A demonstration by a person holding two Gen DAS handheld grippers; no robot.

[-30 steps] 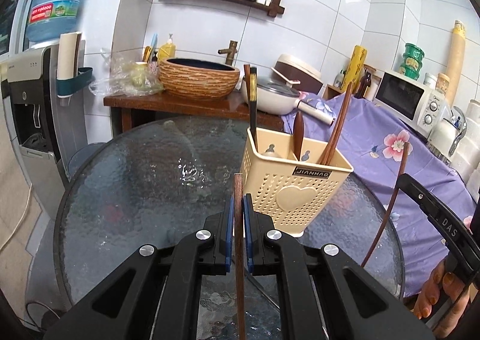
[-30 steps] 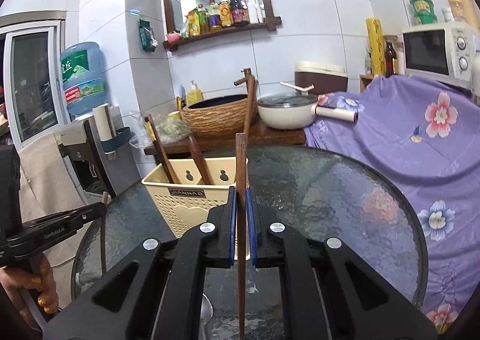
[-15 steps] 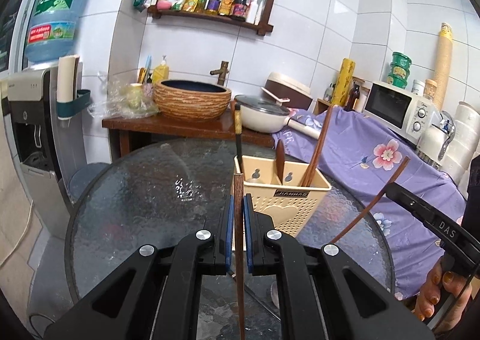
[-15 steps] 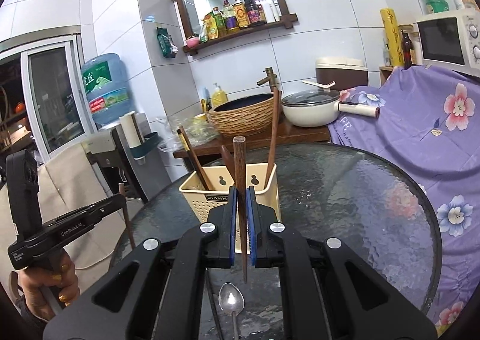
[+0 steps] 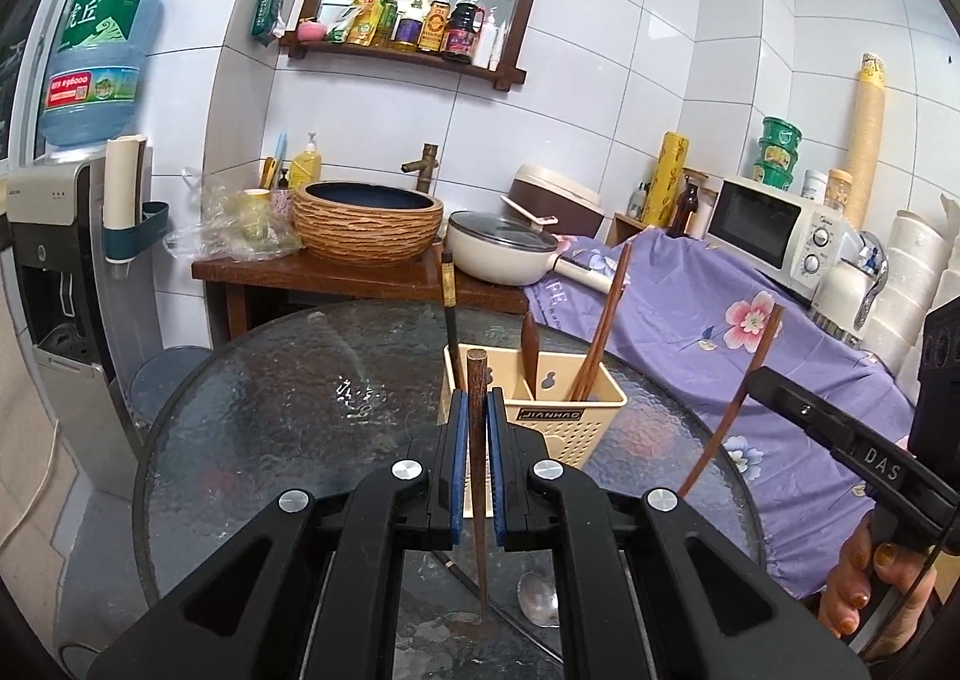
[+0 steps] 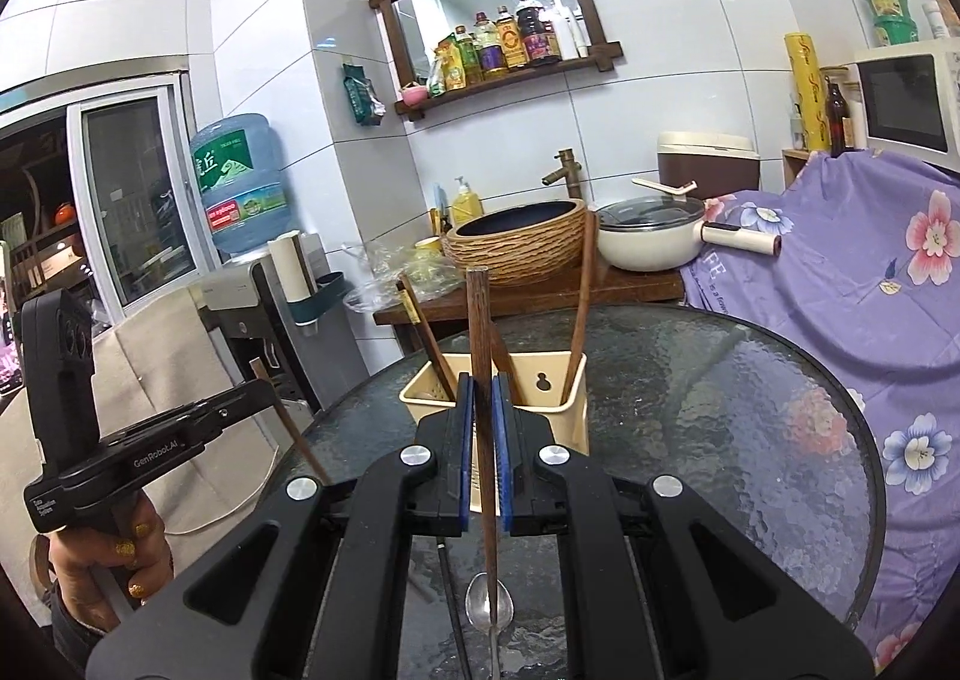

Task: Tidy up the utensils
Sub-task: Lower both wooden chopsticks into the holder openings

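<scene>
My left gripper (image 5: 476,407) is shut on a brown wooden chopstick (image 5: 477,374), held upright above the glass table (image 5: 270,428). Just beyond it stands the cream utensil holder (image 5: 543,416) with several chopsticks and a wooden handle inside. My right gripper (image 6: 482,398) is shut on a second brown chopstick (image 6: 478,320), also upright, in front of the holder (image 6: 555,416). Each gripper shows in the other's view: the right gripper (image 5: 840,440) at the right edge, the left gripper (image 6: 180,428) at the left. A metal spoon (image 6: 489,611) and a thin black chopstick (image 6: 451,602) lie on the table beneath.
A woven basin (image 5: 366,224) and a white lidded pan (image 5: 501,254) sit on a wooden stand behind the table. A purple flowered cloth (image 5: 690,308) covers the counter with the microwave (image 5: 774,230) to the right. A water dispenser (image 5: 54,260) stands at the left.
Both grippers have risen with their chopsticks, whose lower tips have lifted off the glass. The holder now looks lower and farther, and the spoon on the table has come into view.
</scene>
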